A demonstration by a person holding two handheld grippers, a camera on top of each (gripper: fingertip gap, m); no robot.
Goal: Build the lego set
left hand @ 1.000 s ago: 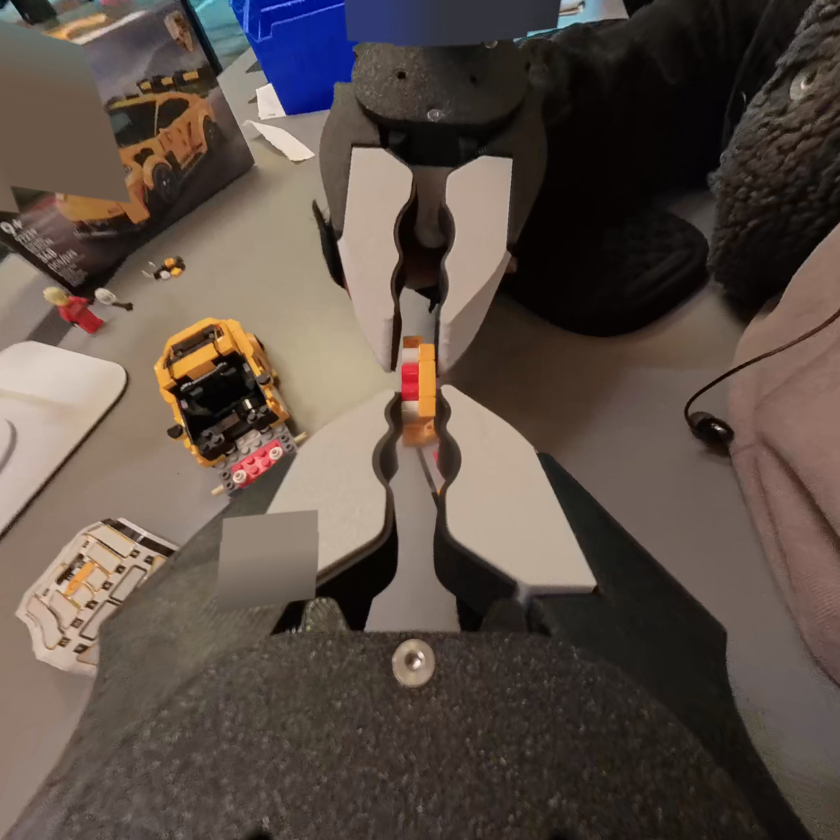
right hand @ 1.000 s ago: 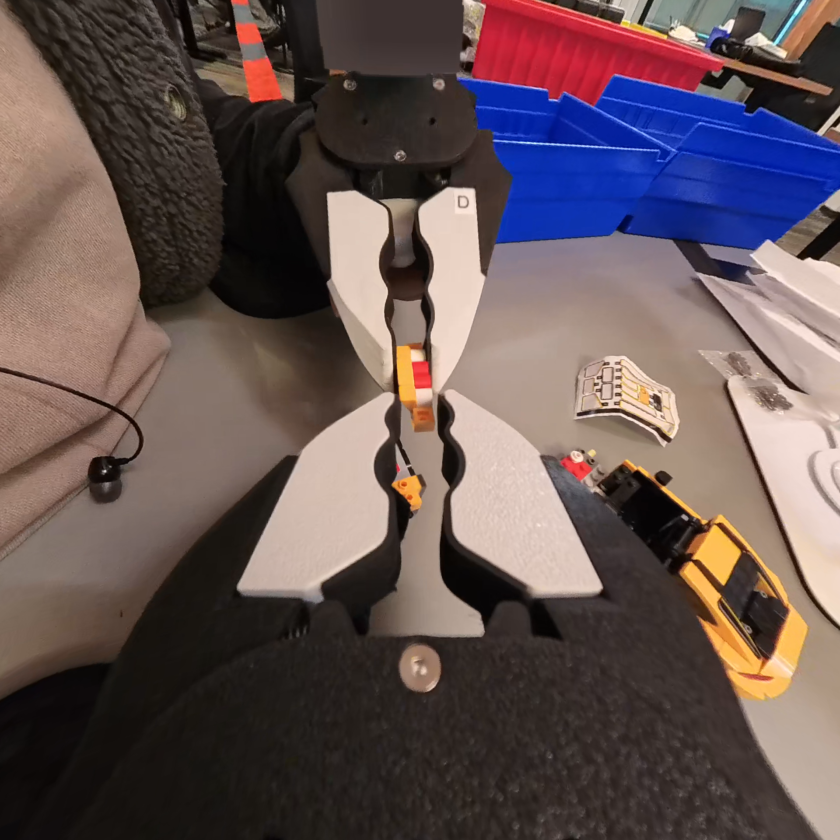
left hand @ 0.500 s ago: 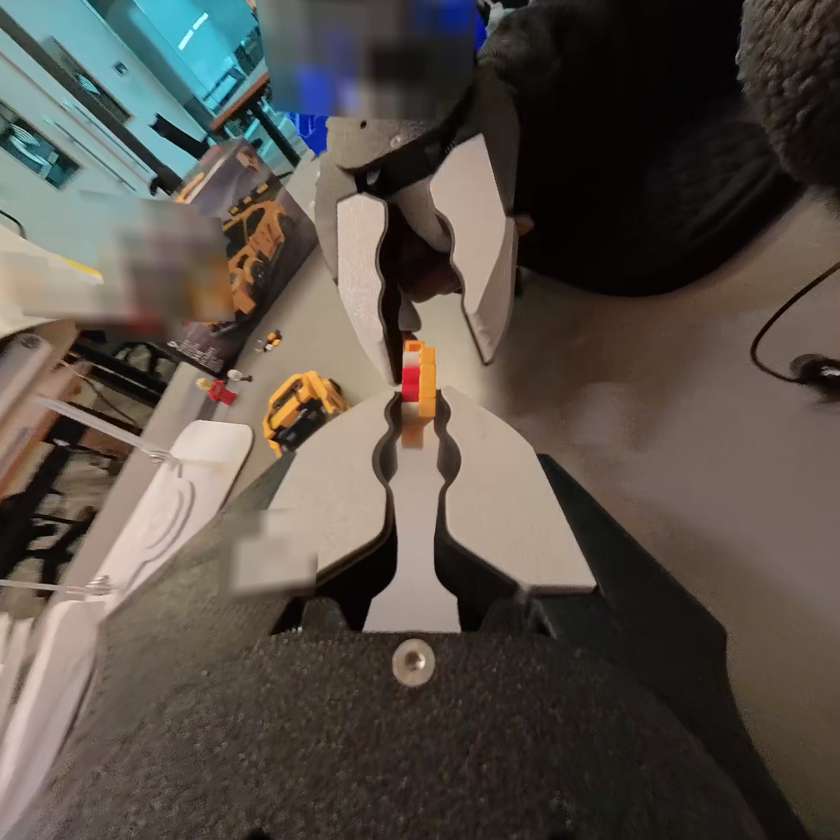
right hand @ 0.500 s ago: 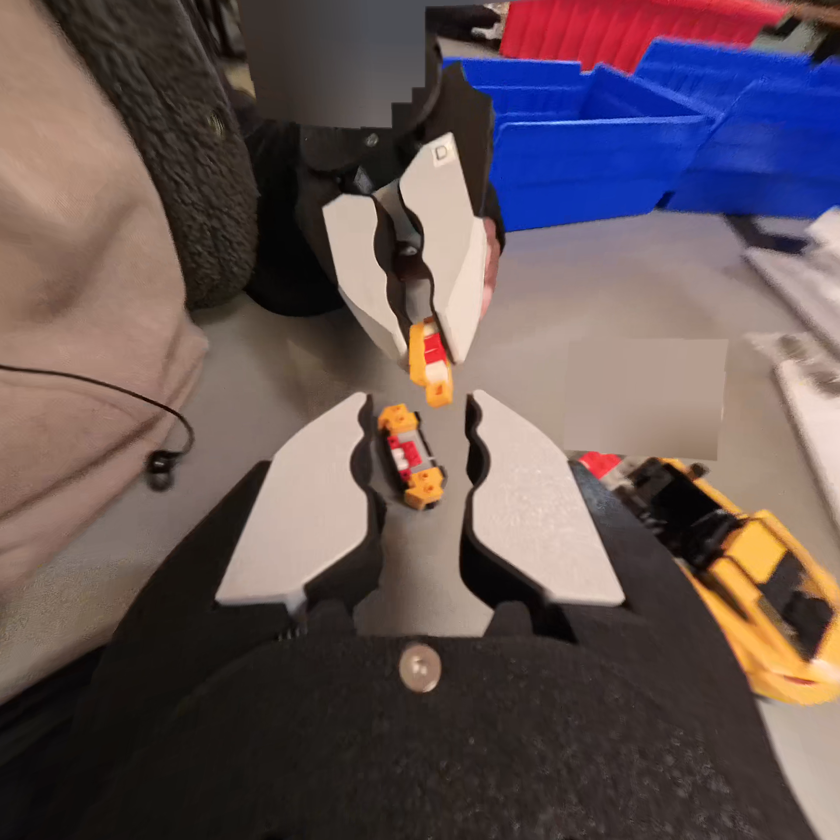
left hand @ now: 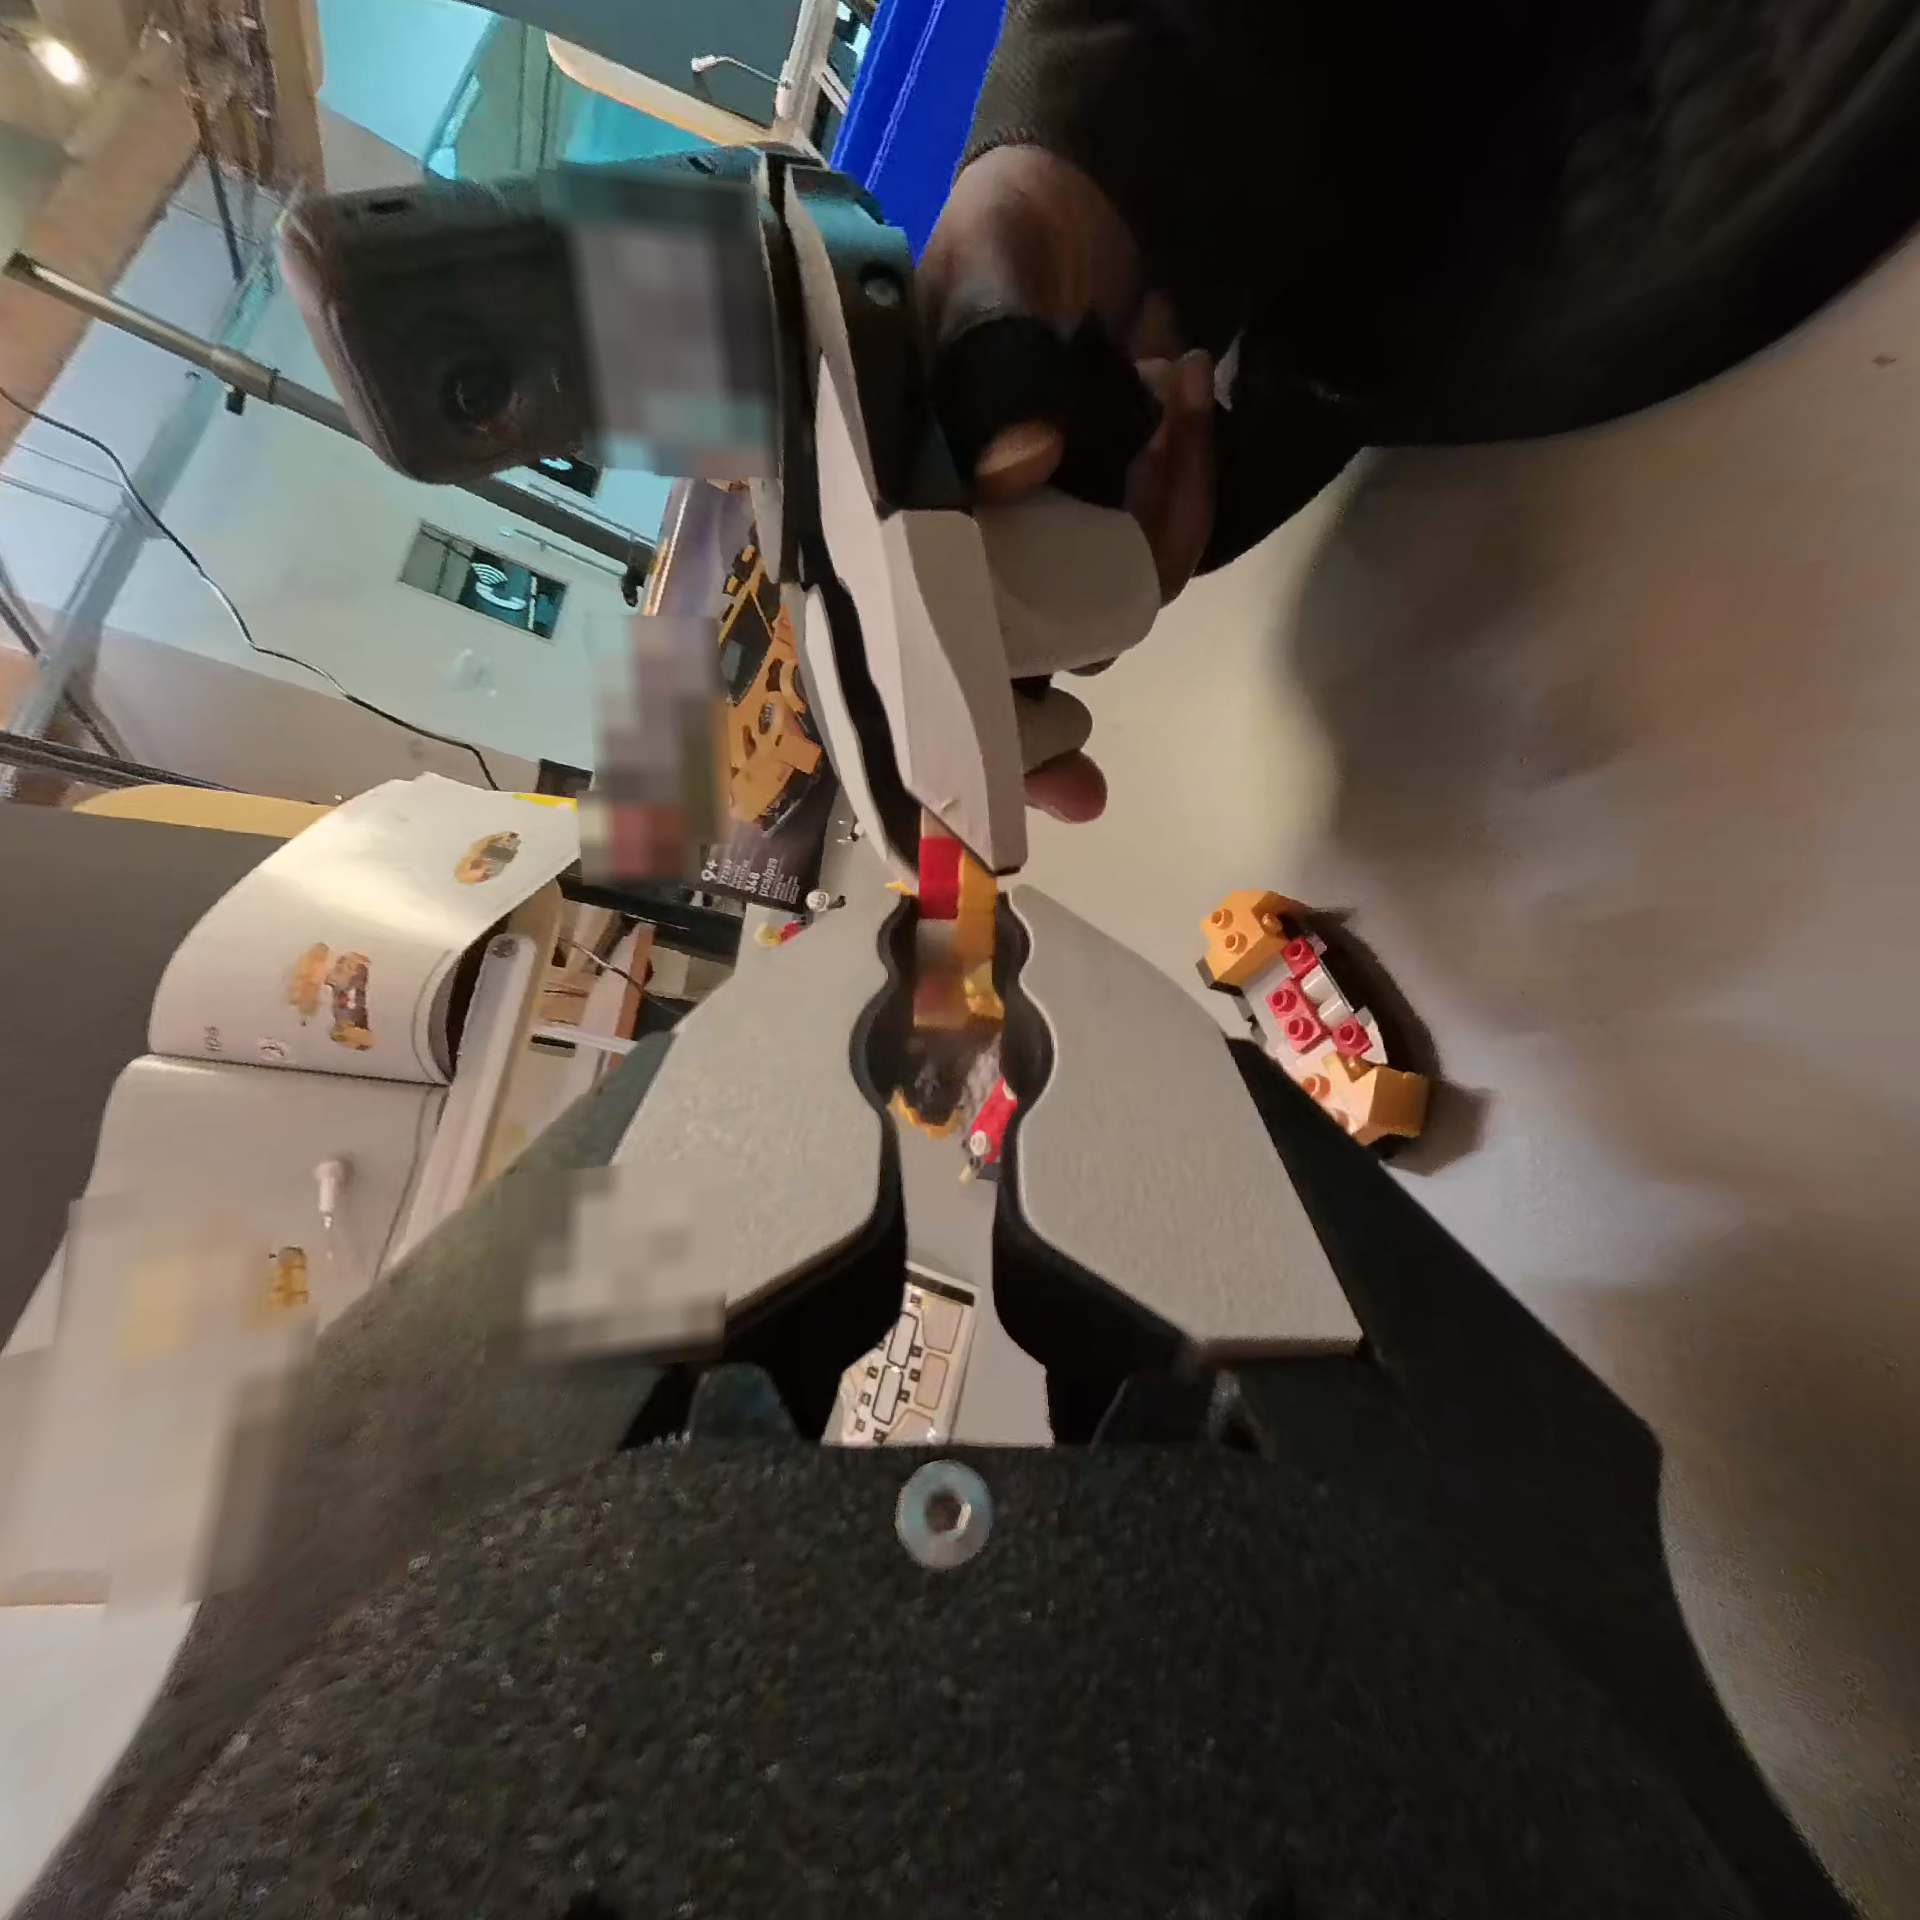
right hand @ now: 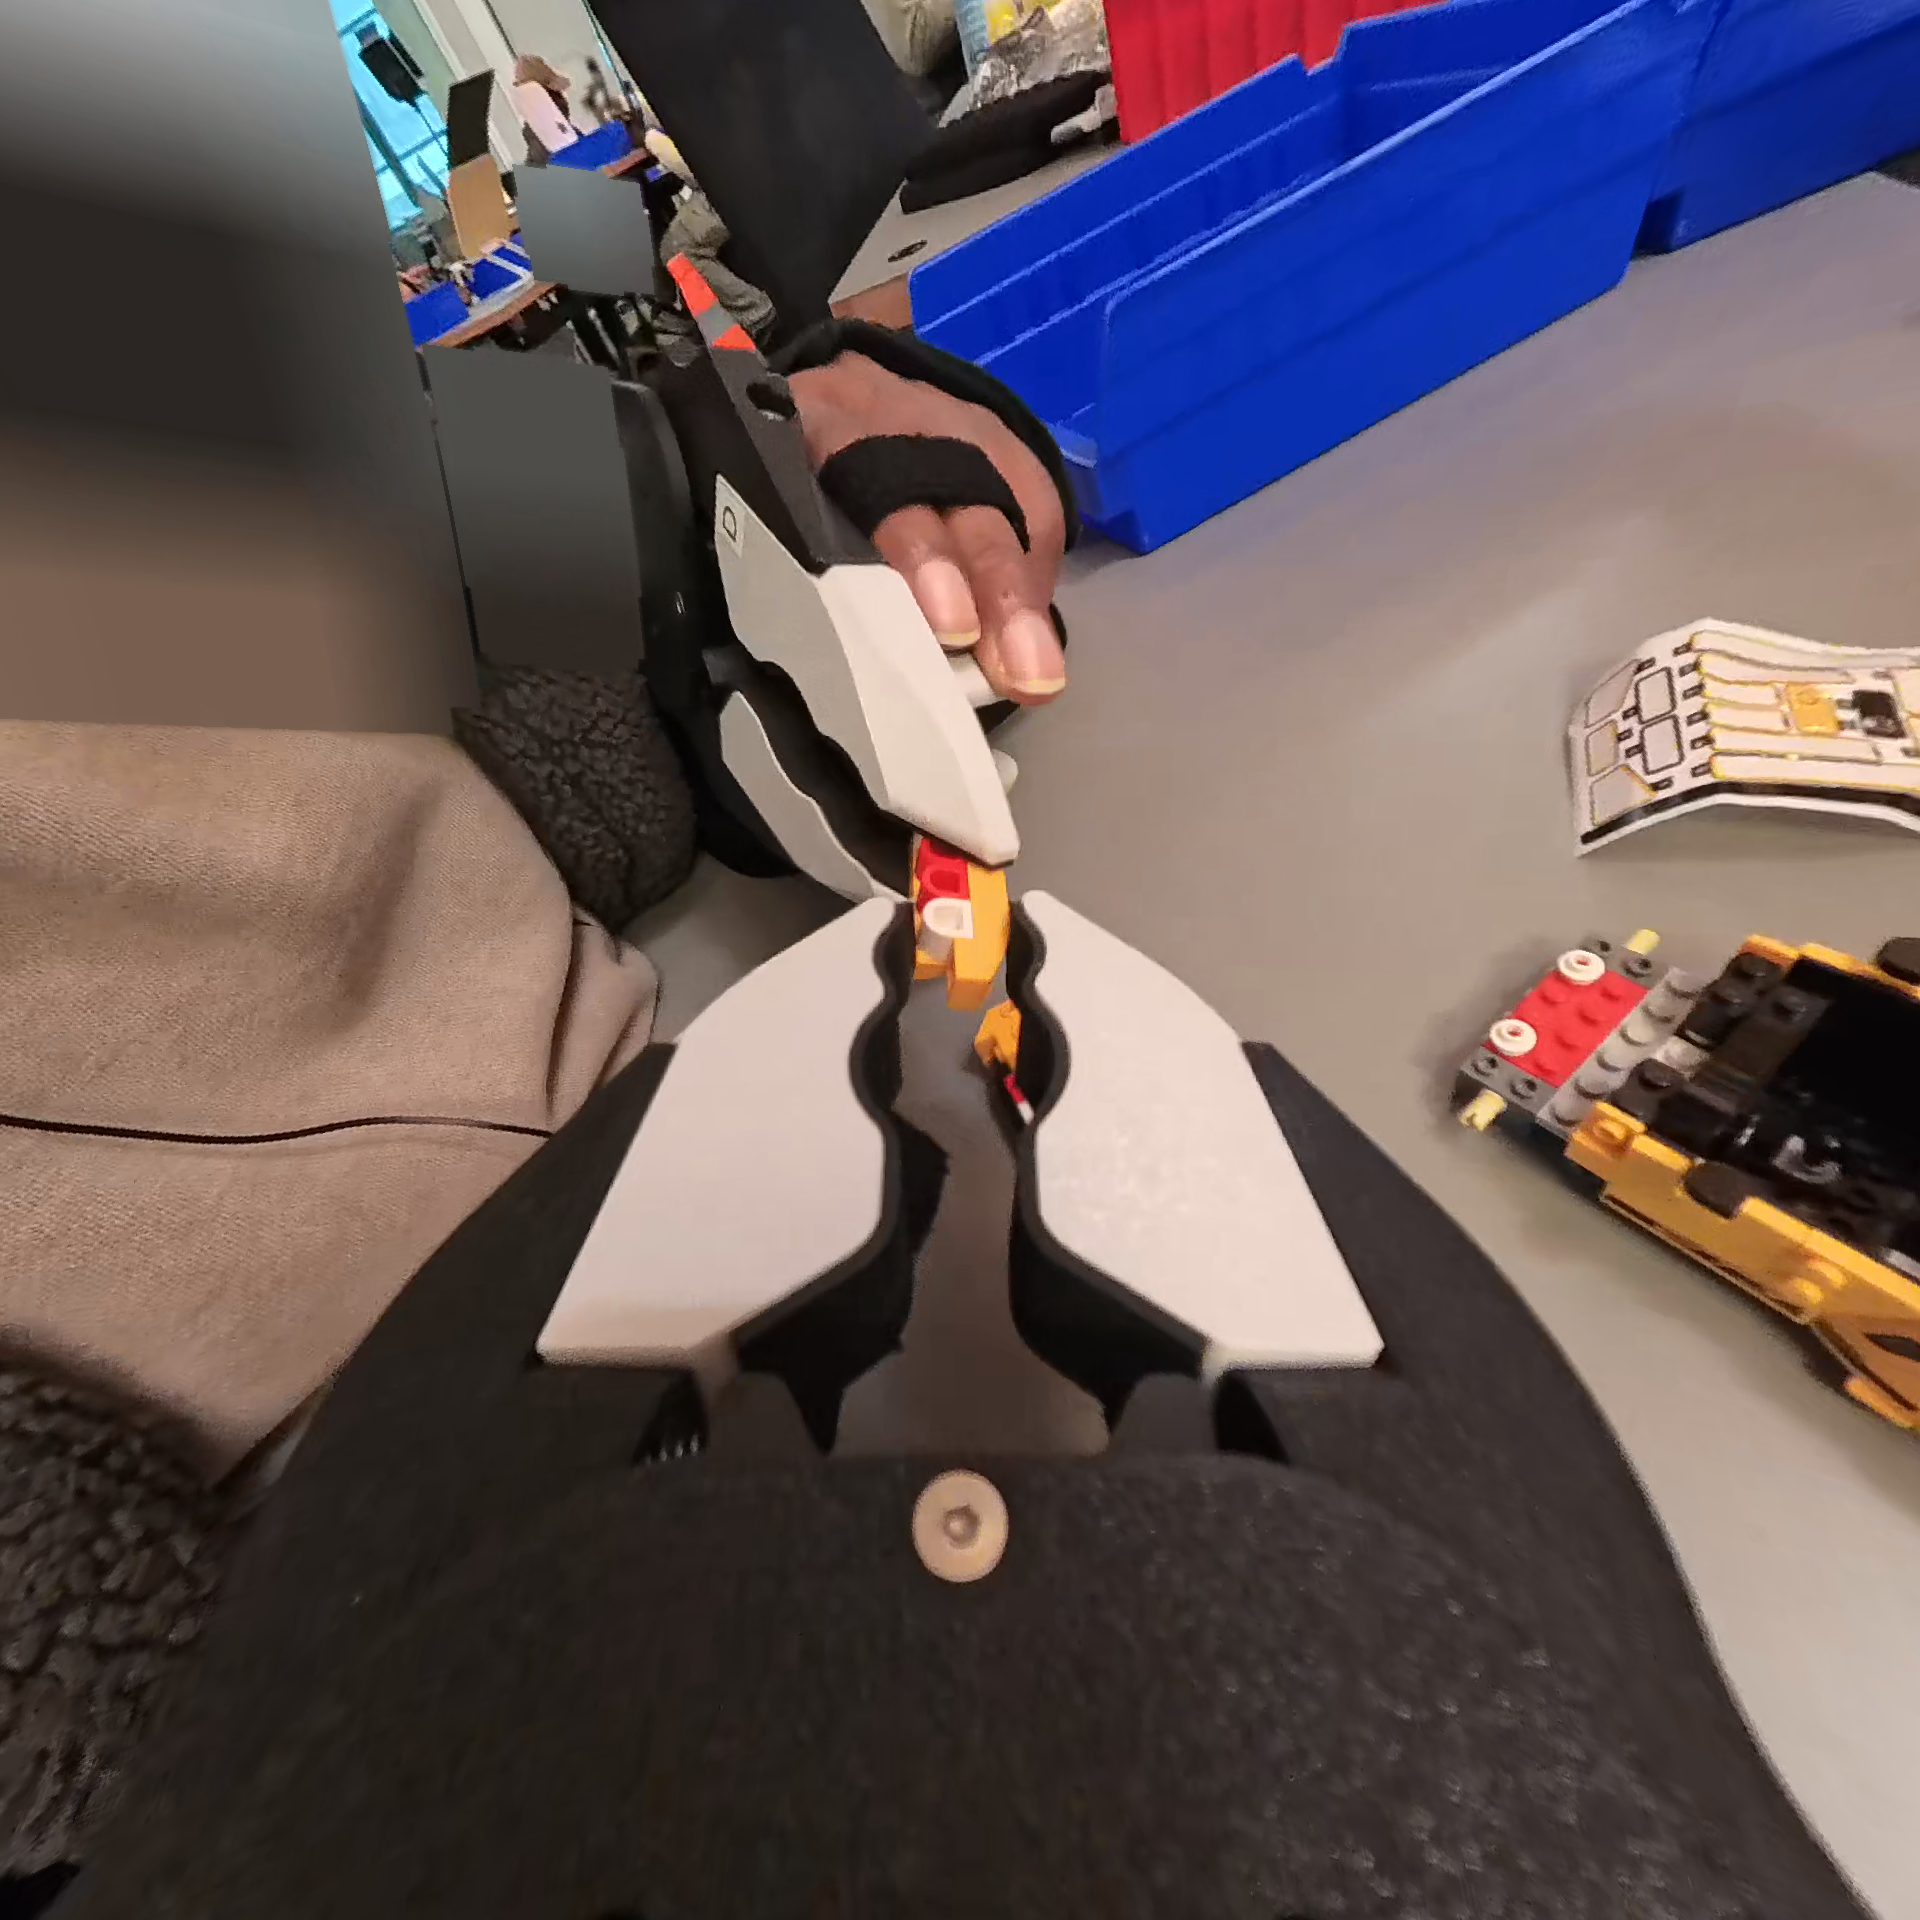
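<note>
Now: right hand-held gripper (right hand: 961,906), spread a moment ago, is again clamping the brick stack (right hand: 971,951) frame-centre, opposite the left hand-held gripper (left hand: 956,902), likewise clamping it; joining is probably resuming.

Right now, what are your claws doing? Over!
Pinching together: left claw, right claw, both shut on orange-red brick piece. Second piece loose on table. Nothing blocking.
</note>
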